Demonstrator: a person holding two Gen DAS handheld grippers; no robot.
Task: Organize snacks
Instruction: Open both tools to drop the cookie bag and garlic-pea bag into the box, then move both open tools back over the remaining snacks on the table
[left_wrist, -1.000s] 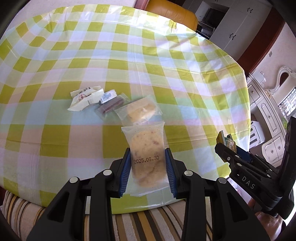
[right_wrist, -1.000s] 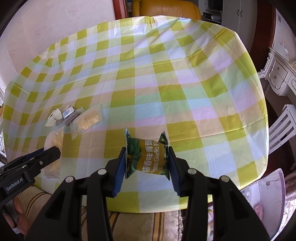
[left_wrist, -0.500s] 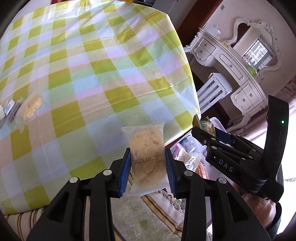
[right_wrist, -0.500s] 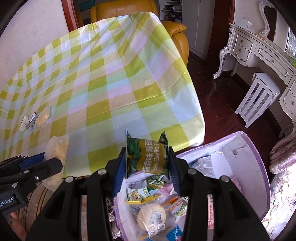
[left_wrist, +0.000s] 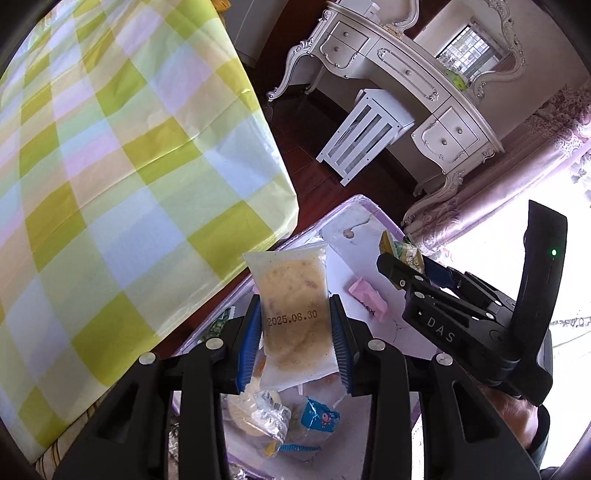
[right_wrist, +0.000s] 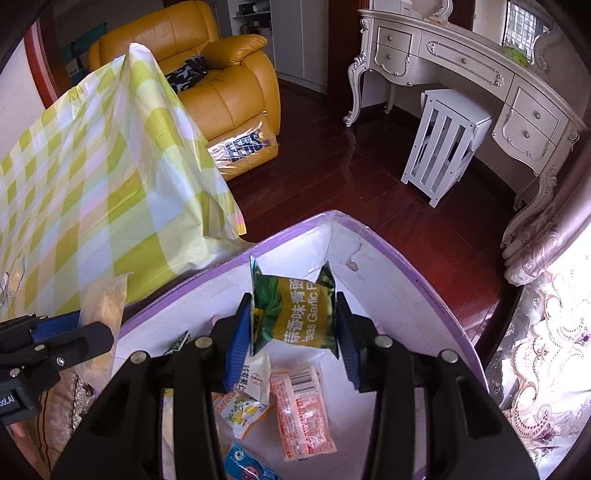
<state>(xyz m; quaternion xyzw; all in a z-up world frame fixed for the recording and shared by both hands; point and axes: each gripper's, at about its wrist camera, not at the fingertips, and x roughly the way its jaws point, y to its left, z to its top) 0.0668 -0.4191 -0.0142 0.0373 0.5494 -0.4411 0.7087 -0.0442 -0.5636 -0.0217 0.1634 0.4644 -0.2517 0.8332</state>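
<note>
My left gripper is shut on a clear date-stamped packet holding a pale round cake, hanging over the purple-rimmed white box. My right gripper is shut on a green and yellow garlic peas packet, also above that box. In the left wrist view the right gripper shows at the right with the peas packet in it. In the right wrist view the left gripper shows at the left edge with the cake packet.
Several snack packets lie in the box's bottom. The table with its green checked cloth stands to the left of the box. A white slatted stool, a white ornate desk and a yellow armchair stand on the dark wood floor.
Both grippers have swung right, off the table and over the box, each still holding its packet. The snacks left on the table have slid out toward the left edge.
</note>
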